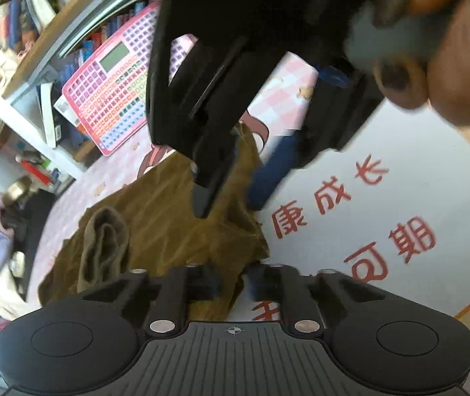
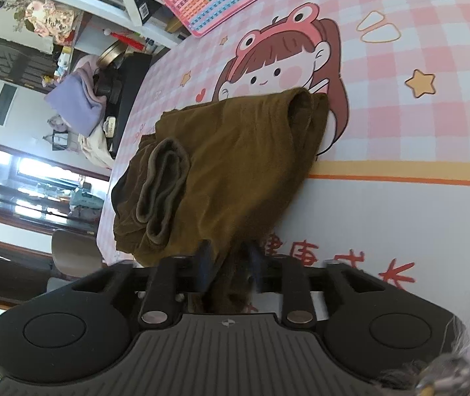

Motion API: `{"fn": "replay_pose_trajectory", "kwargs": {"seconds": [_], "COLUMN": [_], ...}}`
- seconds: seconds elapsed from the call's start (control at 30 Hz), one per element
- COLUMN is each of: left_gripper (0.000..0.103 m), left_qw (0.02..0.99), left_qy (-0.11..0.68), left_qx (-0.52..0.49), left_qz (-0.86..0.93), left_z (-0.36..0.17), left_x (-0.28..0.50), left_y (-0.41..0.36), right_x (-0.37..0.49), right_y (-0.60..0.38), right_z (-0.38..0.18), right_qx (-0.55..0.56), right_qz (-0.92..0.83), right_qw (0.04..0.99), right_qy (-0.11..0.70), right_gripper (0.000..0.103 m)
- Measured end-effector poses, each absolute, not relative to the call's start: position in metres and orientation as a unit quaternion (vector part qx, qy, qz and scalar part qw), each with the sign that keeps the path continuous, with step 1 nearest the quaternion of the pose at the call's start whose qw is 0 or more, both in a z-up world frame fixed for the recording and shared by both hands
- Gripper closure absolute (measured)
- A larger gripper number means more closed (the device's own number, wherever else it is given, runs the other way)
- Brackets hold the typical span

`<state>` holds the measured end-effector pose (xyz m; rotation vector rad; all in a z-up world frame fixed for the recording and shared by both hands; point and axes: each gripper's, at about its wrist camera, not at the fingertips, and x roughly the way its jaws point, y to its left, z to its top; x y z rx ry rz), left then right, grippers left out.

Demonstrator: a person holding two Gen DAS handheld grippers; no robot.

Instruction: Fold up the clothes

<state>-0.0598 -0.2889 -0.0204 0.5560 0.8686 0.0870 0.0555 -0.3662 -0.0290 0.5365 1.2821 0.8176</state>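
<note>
So, left gripper (image 1: 233,283) has its jaws nearly together, pinched on the near edge of the brown garment (image 1: 175,224), fabric caught between the blue pads. Right gripper (image 2: 228,264) sits partly open, a bunch of the same cloth between its fingers, but I cannot tell if the pads press on it. From the left wrist view the right gripper shows as a black body over the cloth with a hand (image 1: 439,66) around its handle. Garment lies crumpled on the pink checked table mat (image 2: 400,125), partly over the cartoon girl print (image 2: 268,69), with a greyish ribbed cuff (image 2: 162,191) folded on top at its left. A colourful chart board (image 1: 109,89) leans just beyond, against shelves (image 1: 36,66). Lilac cloth (image 2: 76,102) sits well apart, off the table.
</note>
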Motion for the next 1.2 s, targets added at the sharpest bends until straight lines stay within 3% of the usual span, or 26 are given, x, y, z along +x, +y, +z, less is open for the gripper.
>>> {"fn": "replay_pose_trajectory", "kwargs": {"seconds": [0.03, 0.17, 0.5, 0.57, 0.63, 0.67, 1.2], "left_gripper": [0.093, 0.094, 0.094, 0.095, 0.095, 0.095, 0.097], "left_qw": [0.874, 0.892, 0.904, 0.905, 0.907, 0.907, 0.926], "left_qy": [0.408, 0.390, 0.383, 0.384, 0.388, 0.389, 0.344], "left_qx": [0.260, 0.225, 0.187, 0.176, 0.163, 0.156, -0.008], "left_qz": [0.043, 0.042, 0.042, 0.040, 0.036, 0.032, -0.154], "left_z": [-0.016, 0.003, 0.020, 0.023, 0.025, 0.027, 0.049], "left_x": [-0.062, -0.068, -0.076, -0.079, -0.080, -0.080, -0.072], "left_y": [-0.287, -0.280, -0.272, -0.271, -0.270, -0.270, -0.285], "right_x": [0.057, 0.066, 0.108, 0.114, 0.118, 0.119, 0.106], "right_y": [-0.369, -0.379, -0.369, -0.367, -0.366, -0.368, -0.467], "right_z": [-0.031, -0.045, -0.063, -0.063, -0.064, -0.065, -0.019], "right_qx": [0.244, 0.264, 0.330, 0.325, 0.313, 0.313, 0.324], "right_qz": [0.364, 0.344, 0.298, 0.293, 0.287, 0.286, 0.223], "right_qw": [0.691, 0.681, 0.673, 0.677, 0.683, 0.685, 0.757], "right_qy": [0.574, 0.590, 0.591, 0.591, 0.594, 0.593, 0.521], "right_gripper": [0.049, 0.037, 0.040, 0.053, 0.084, 0.087, 0.092]}}
